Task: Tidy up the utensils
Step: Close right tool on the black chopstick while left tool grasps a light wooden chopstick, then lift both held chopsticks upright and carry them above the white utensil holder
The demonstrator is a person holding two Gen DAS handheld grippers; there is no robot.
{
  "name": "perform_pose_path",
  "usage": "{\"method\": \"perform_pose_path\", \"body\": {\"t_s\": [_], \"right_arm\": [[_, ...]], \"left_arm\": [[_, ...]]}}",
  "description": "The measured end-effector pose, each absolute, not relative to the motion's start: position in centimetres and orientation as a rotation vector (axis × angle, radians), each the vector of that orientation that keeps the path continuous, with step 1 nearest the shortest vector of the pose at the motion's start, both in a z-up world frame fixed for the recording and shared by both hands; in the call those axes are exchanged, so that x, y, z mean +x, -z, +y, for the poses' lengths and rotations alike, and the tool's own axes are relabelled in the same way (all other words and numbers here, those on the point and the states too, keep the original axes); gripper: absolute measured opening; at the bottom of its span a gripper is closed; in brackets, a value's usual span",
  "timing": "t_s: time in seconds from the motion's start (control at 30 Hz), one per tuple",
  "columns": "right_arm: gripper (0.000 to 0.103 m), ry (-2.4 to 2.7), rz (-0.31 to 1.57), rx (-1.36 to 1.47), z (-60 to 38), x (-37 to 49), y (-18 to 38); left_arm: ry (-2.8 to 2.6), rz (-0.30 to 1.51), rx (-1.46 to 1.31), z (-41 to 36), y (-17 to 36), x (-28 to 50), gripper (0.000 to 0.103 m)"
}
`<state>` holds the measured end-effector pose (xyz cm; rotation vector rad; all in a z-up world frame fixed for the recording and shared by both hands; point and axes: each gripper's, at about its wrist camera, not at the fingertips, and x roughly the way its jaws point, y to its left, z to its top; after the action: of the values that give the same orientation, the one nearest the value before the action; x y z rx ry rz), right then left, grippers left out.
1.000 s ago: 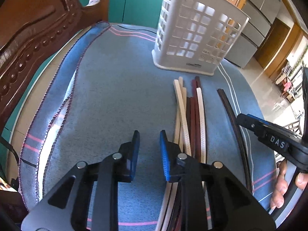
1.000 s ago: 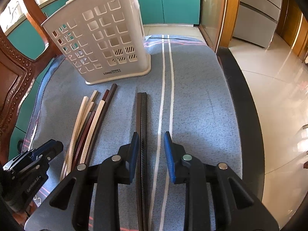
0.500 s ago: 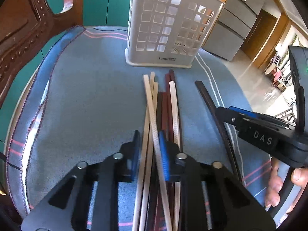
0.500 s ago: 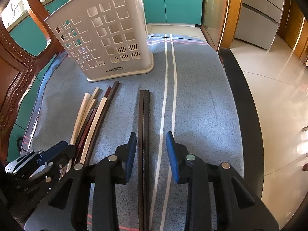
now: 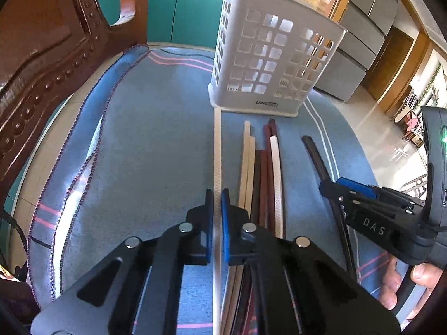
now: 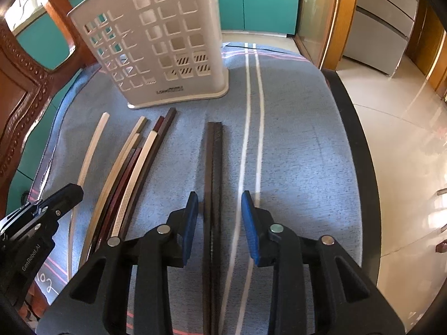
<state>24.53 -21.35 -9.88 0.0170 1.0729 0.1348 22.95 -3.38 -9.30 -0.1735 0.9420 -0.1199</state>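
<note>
Clearly the left claw (image 5: 217, 195) pinches one pale chopstick (image 5: 217, 150), aimed toward the basket (image 5: 268, 55); the right claw (image 6: 220, 209) gapes over the dark pair (image 6: 213, 162), gripping nothing.

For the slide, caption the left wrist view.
Left claw shut on a cream chopstick, pulled aside from the chopstick pile before the white basket.

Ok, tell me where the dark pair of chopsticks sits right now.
Right wrist view: the dark chopstick pair lies on the blue cloth, between the open right gripper fingers, right of the mixed bundle.
</note>
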Motion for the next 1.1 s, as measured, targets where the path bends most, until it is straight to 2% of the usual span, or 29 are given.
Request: {"method": "perform_pose_path", "body": {"t_s": [0.1,0.17,0.43,0.73,0.87,1.0,1.1], "right_arm": [[0.031,-0.143,1.068,0.001,-20.6,24.4,10.0],[0.012,-0.158,1.068,0.000,-20.1,24.4,10.0],[0.012,-0.307,1.051,0.154,-19.9,24.1,9.1],[0.013,-0.271,1.056,0.168,-20.7,24.5,9.2],[0.013,-0.236,1.042,0.165,-21.6,24.2,8.9],[0.013,-0.210,1.037,0.160,-22.2,24.1,8.8],[0.013,-0.198,1.031,0.133,-22.2,24.2,8.8]], "left_arm": [[0.120,0.963,-0.160,-3.3,10.0,23.1,0.006],[0.119,0.971,-0.156,-3.3,10.3,23.3,0.007],[0.127,0.947,-0.168,-3.0,9.7,23.1,0.007],[0.115,0.948,-0.173,-2.6,9.6,22.6,0.007],[0.097,0.955,-0.177,-2.4,9.8,22.7,0.014],[0.088,0.962,-0.174,-2.3,10.0,22.9,0.015],[0.071,0.971,-0.179,-2.1,10.3,23.1,0.023]]}}
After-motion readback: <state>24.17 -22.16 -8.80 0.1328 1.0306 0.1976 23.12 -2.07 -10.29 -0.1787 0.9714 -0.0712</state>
